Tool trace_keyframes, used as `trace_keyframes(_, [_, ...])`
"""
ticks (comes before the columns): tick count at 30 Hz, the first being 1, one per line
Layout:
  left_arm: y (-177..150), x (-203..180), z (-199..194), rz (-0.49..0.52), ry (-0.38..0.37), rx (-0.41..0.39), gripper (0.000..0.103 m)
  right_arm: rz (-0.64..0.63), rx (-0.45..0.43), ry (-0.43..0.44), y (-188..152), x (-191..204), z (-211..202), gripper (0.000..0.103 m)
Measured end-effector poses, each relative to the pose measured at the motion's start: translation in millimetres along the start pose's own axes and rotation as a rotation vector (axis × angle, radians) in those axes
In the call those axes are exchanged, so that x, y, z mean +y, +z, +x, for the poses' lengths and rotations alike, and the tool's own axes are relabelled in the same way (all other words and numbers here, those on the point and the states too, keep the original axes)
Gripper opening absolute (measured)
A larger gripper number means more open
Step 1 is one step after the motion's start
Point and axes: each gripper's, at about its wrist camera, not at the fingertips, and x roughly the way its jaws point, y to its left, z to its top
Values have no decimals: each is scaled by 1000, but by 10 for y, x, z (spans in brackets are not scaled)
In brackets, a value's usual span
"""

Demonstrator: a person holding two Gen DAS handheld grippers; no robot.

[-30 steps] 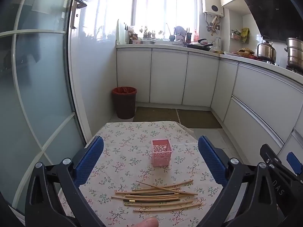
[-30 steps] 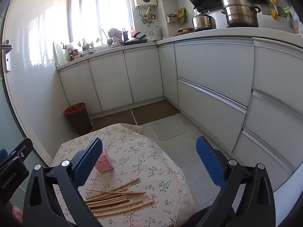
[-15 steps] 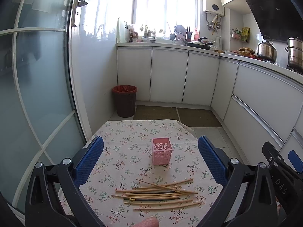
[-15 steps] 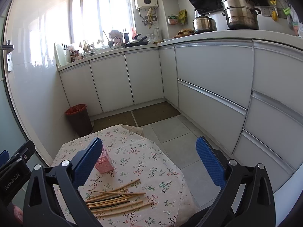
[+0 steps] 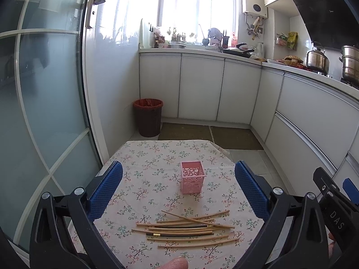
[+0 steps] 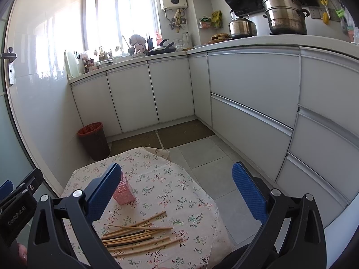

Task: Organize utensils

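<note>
Both tongs, left [image 5: 178, 188] and right [image 6: 177, 190], gape wide, empty, above scattered wooden chopsticks [image 5: 184, 229]; pink perforated plastic holder [image 5: 192, 177] upright beyond.

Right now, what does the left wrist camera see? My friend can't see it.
A loose pile of chopsticks lies on a flowery tablecloth, with an empty pink holder standing upright just beyond them. The left gripper hangs above with its blue jaws wide open, holding nothing. Behind are white kitchen cabinets.

Sunlit kitchen: white cabinets [image 5: 202, 89], bright window [image 5: 195, 6] (tiled floor [image 6: 202, 154]).
</note>
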Motion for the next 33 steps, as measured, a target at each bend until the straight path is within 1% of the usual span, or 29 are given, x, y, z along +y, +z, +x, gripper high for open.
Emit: trace_keyframes(33, [20, 33, 37, -4, 3, 15, 96, 0, 22, 3, 6, -3, 50, 96])
